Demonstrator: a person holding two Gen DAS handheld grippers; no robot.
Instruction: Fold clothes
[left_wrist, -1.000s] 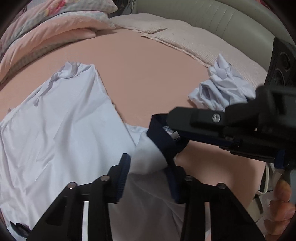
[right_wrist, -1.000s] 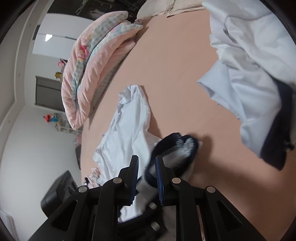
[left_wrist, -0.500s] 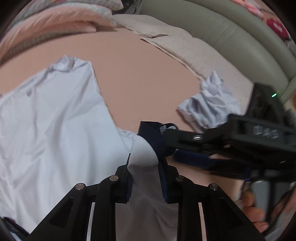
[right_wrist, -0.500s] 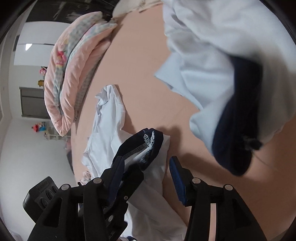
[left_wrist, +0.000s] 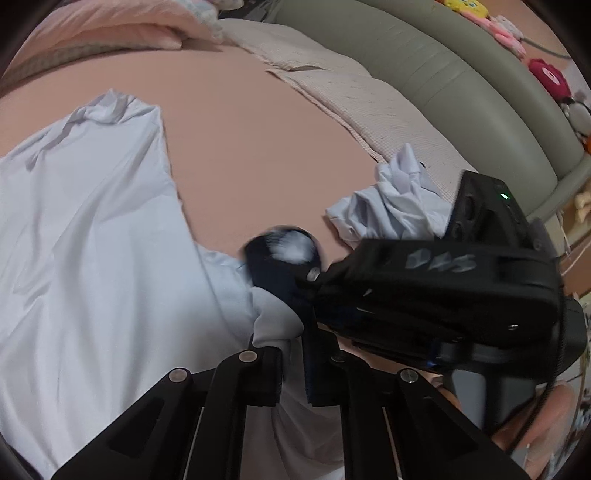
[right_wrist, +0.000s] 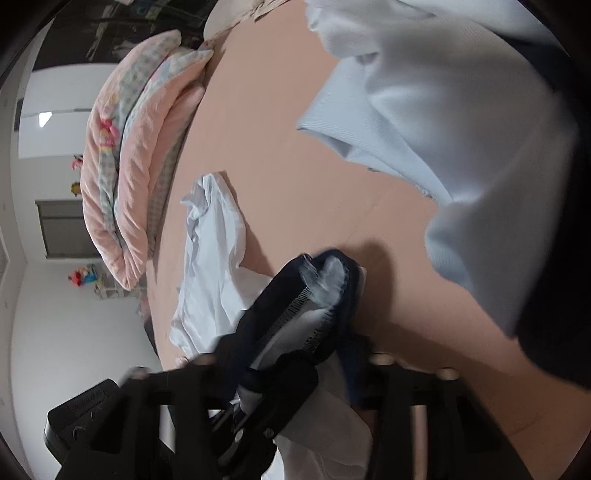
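Left gripper (left_wrist: 293, 365) pinches the white shirt (left_wrist: 92, 258) by its navy cuff (left_wrist: 280, 258); right gripper (right_wrist: 295, 373) jaws spread wide around that cuff.

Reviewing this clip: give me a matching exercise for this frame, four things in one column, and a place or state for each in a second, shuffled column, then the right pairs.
Things:
1. left gripper
2. crumpled white garment
3. pink quilt
4. white shirt

Place or state:
A. folded in a stack at the bed's edge
B. spread flat on the pink sheet
C. bunched up near the beige pillows
D. shut on the sleeve by its navy cuff

Pairs: 1-D, 2-C, 3-A, 4-B
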